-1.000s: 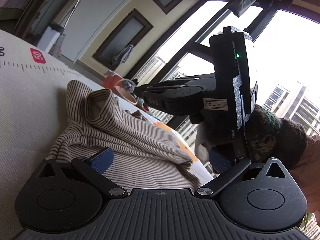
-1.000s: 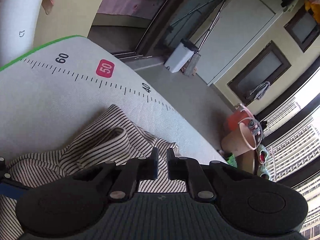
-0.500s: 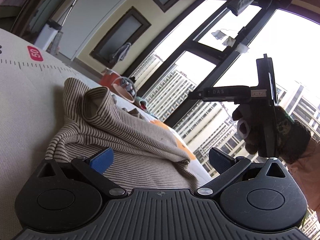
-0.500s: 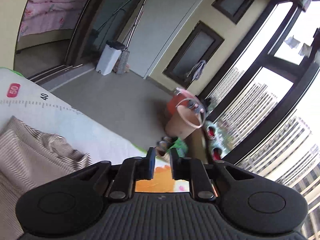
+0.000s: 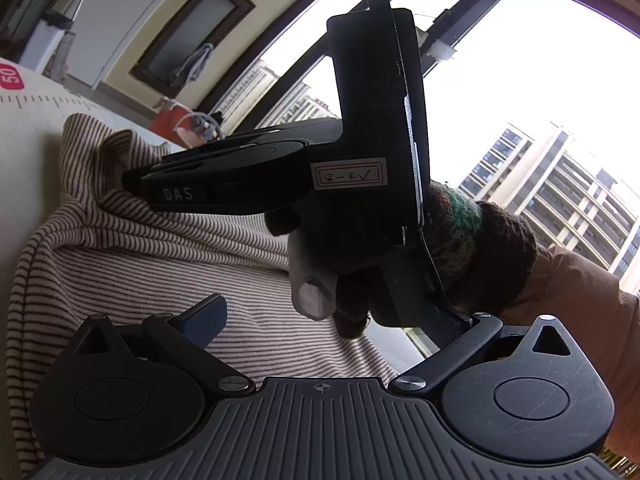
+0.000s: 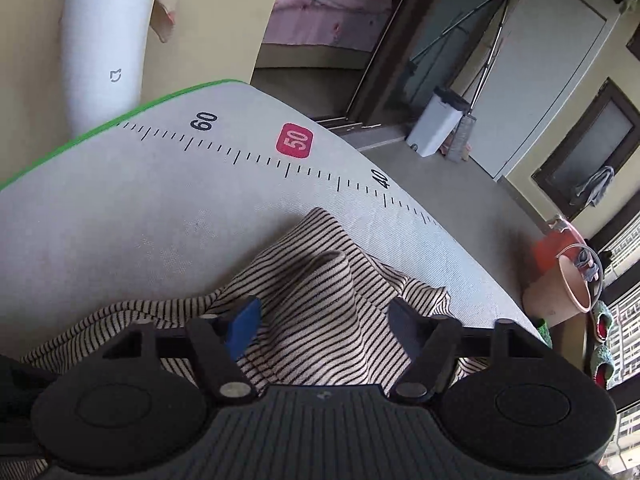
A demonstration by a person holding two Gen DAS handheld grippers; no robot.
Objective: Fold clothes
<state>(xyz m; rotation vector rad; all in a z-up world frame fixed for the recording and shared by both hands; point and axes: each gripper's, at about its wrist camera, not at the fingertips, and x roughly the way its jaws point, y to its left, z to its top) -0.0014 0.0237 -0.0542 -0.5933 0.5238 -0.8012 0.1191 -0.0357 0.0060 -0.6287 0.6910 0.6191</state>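
Observation:
A beige garment with thin dark stripes (image 5: 160,248) lies bunched on a grey mat (image 5: 28,128) printed with a ruler scale. My left gripper (image 5: 324,316) is open and empty, low over the garment's near part. In the left wrist view the right gripper's black body (image 5: 240,176) reaches over the garment, held by a gloved hand (image 5: 460,248). In the right wrist view my right gripper (image 6: 324,316) is open, its blue-padded fingers (image 6: 244,324) on either side of a raised fold of the striped garment (image 6: 320,312), not closed on it.
The mat (image 6: 120,208) has a green edge and a red 50 mark (image 6: 294,140). A white cylinder appliance (image 6: 104,52) stands beyond its far corner. An orange bucket and pink basin (image 6: 568,276) sit on the floor to the right. Large windows (image 5: 520,80) are behind.
My right gripper swung up and away, then came back down over the garment and opened from shut. The left gripper stayed open and nearly still.

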